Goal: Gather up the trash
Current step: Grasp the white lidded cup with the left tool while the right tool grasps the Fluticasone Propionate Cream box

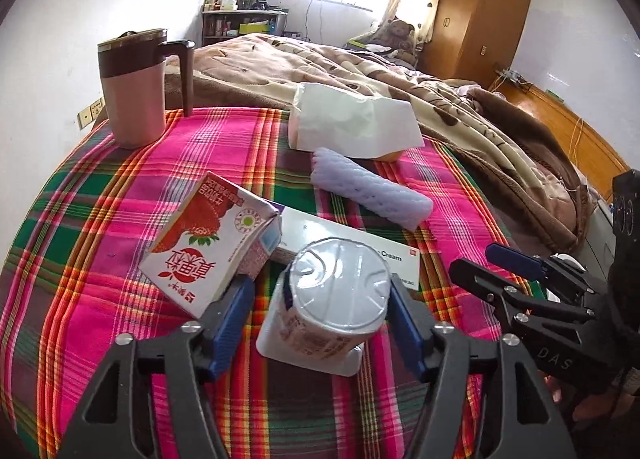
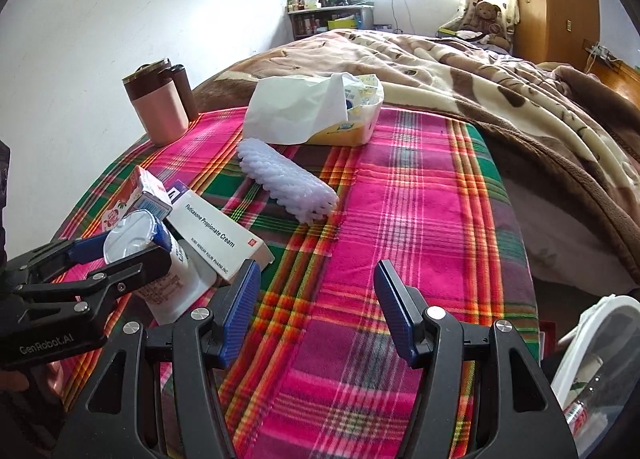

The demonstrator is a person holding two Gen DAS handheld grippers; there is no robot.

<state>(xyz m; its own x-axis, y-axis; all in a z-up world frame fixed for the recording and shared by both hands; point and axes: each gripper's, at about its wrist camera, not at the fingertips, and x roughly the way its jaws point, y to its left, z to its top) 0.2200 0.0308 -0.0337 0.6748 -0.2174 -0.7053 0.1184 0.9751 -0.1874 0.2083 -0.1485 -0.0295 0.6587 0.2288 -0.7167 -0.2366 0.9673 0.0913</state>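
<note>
On the plaid cloth point(image 2: 420, 195), the strawberry milk carton point(image 1: 208, 247) lies leftmost; the left gripper point(image 1: 320, 315) straddles the foil-lidded yogurt cup point(image 1: 332, 299), fingers spread, apparently not clamping; the right gripper point(image 2: 316, 311) hovers unclenched, holding nothing

The left tool point(image 1: 322, 323) straddles a foil-topped cup point(image 1: 336, 299), with slim gaps on both sides. A strawberry carton point(image 1: 208, 247) crowds it at ten o'clock, and a cream box point(image 1: 352, 247) blocks twelve. Ahead of the right tool point(image 2: 316, 311) the plaid cloth point(image 2: 420, 187) lies open toward twelve and one o'clock; a foam sleeve point(image 2: 286, 183) and a tissue pack point(image 2: 312, 111) stand at eleven.
</note>
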